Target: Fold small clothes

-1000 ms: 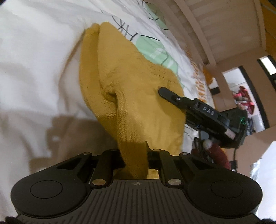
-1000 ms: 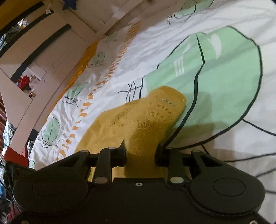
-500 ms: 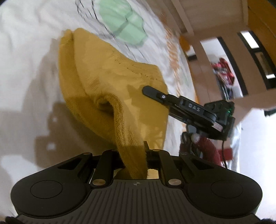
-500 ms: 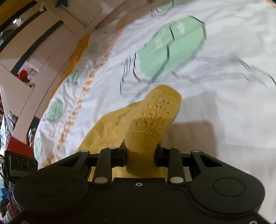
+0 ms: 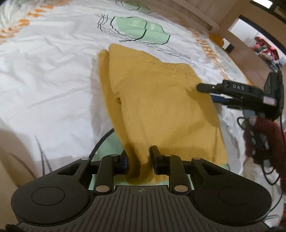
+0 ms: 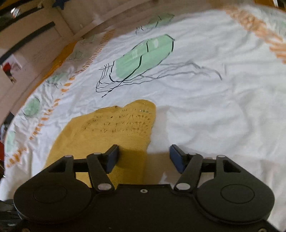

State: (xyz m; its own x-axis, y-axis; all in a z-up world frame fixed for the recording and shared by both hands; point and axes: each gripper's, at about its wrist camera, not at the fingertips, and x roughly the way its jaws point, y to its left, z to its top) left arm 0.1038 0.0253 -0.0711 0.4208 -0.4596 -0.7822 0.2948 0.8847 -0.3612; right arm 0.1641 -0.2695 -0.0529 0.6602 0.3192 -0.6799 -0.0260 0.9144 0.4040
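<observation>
A mustard-yellow knitted garment point(image 5: 157, 100) lies folded on a white bed sheet point(image 5: 44, 75) with green and orange prints. My left gripper point(image 5: 139, 158) is shut on a bunched near edge of the garment. My right gripper point(image 6: 143, 157) is open and empty, its jaws wide apart just above the garment's corner point(image 6: 114, 128). The right gripper also shows in the left wrist view point(image 5: 232, 89), at the garment's right edge.
A wooden bed frame point(image 5: 205, 16) runs along the far side of the sheet. A doorway with red clothes point(image 5: 264, 50) is beyond it. The sheet stretches out to the right of the garment in the right wrist view point(image 6: 223, 110).
My right gripper has opened and let go of the garment, which now lies flat on the sheet. My left gripper has lowered its held edge towards the sheet.
</observation>
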